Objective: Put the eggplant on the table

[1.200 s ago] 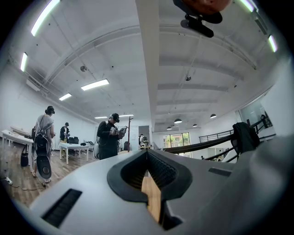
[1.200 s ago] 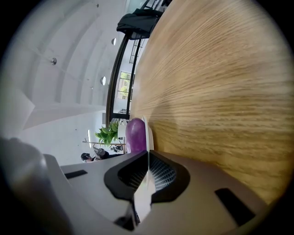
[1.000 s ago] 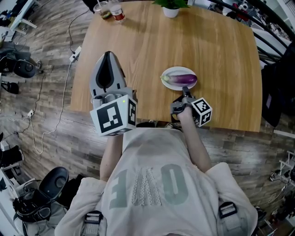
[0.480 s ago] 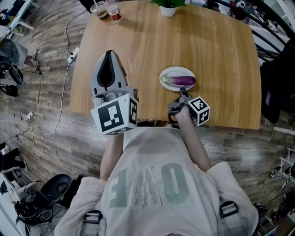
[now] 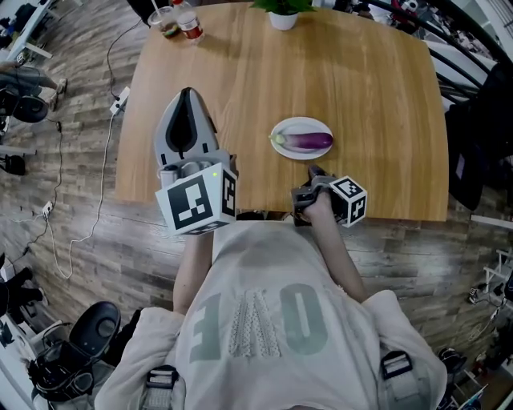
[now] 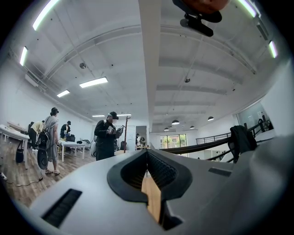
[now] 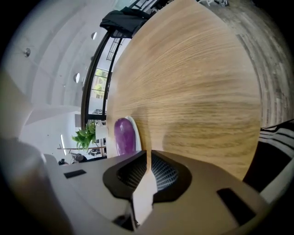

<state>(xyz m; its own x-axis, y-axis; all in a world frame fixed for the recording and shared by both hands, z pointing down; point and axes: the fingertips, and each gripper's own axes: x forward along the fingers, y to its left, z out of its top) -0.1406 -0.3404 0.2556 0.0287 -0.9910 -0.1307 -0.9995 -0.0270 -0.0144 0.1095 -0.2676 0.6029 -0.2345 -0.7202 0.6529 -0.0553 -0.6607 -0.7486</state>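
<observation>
A purple eggplant (image 5: 304, 142) lies across a small white plate (image 5: 282, 128) on the wooden table (image 5: 369, 80), near its front edge. My right gripper (image 5: 313, 170) sits low over the table edge just in front of the plate, jaws shut and holding nothing. In the right gripper view the eggplant (image 7: 121, 136) and the plate's rim (image 7: 134, 131) show just beyond the shut right gripper (image 7: 148, 155). My left gripper (image 5: 187, 92) is held high over the table's left part, shut and empty. The left gripper (image 6: 147, 153) points at the ceiling in its own view.
A potted plant (image 5: 282, 11) and two cups (image 5: 176, 22) stand at the table's far edge. Cables (image 5: 100, 168) run over the wood floor on the left, and a black office chair (image 5: 92, 324) is at lower left. Dark clothing (image 5: 481, 136) hangs at the right.
My right gripper has drawn back from the plate toward the table's near edge. The left gripper has stayed raised in the same place.
</observation>
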